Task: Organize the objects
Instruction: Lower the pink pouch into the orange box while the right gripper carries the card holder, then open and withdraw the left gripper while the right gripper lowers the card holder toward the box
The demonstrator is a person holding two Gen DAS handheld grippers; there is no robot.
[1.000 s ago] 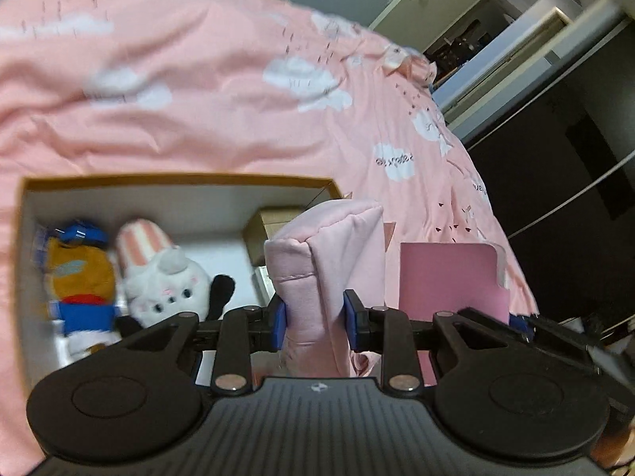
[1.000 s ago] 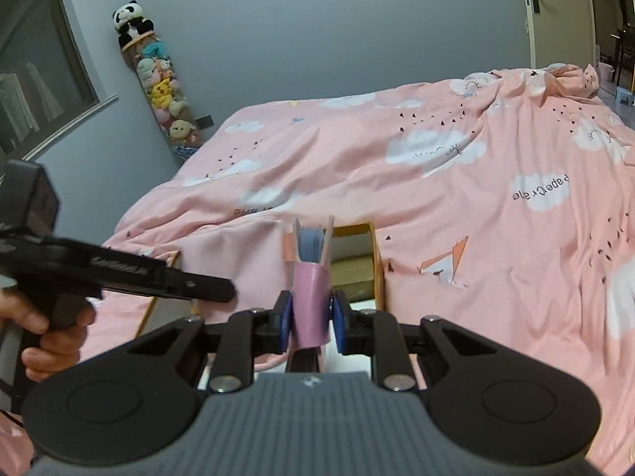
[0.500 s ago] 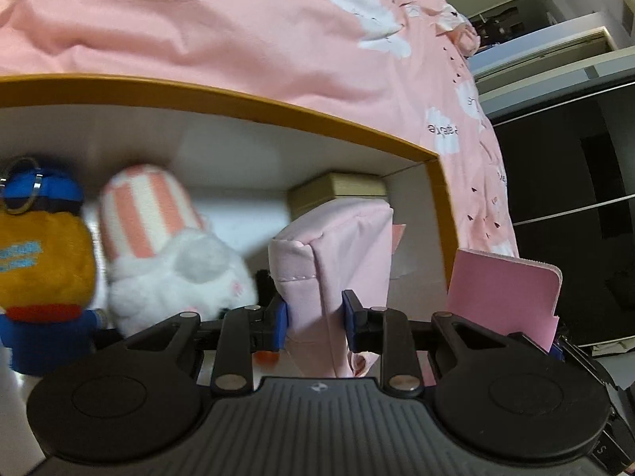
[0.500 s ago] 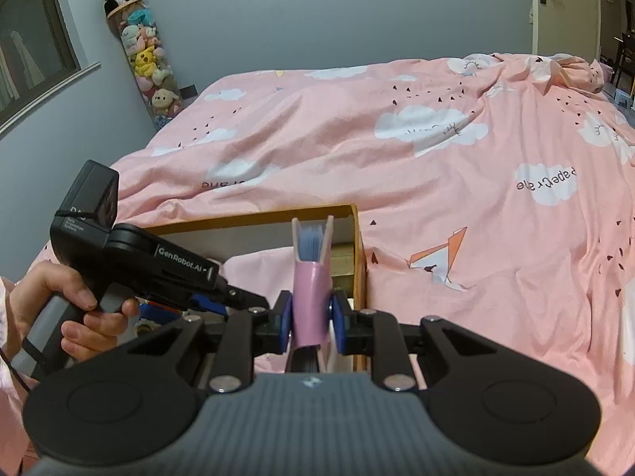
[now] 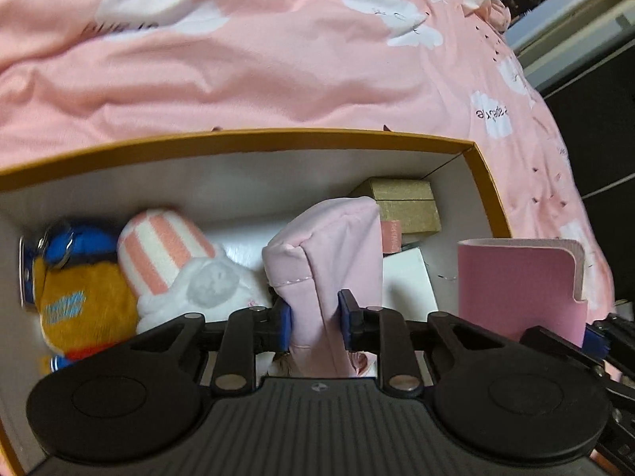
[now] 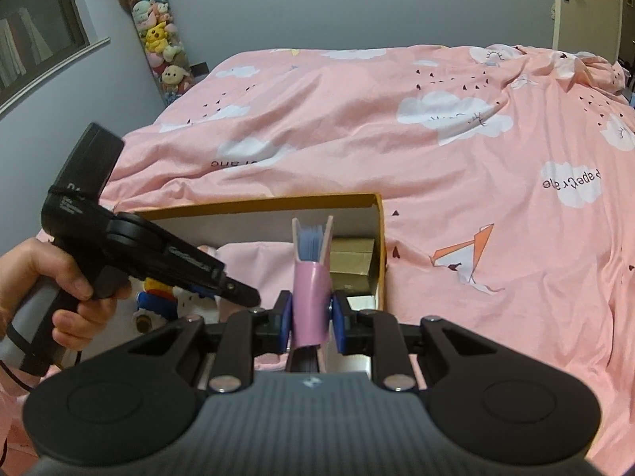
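Observation:
My left gripper (image 5: 314, 319) is shut on a pale pink fabric pouch (image 5: 329, 254) and holds it upright inside an orange-rimmed white box (image 5: 278, 137). My right gripper (image 6: 310, 319) is shut on a pink booklet (image 6: 311, 273) with blue pages, held spine down over the box's right end (image 6: 379, 246). The booklet also shows at the right of the left wrist view (image 5: 520, 281). The left gripper's body (image 6: 151, 254) shows in the right wrist view, reaching into the box.
In the box lie an orange and blue plush (image 5: 79, 301), a pink-striped white plush (image 5: 178, 265), a gold carton (image 5: 405, 206) and a white card (image 5: 406, 277). The box sits on a pink cloud-print duvet (image 6: 476, 150). A tube of plush toys (image 6: 158, 39) stands by the wall.
The left gripper has carried the pouch down into the box. The right gripper has brought the booklet closer over the box's right end.

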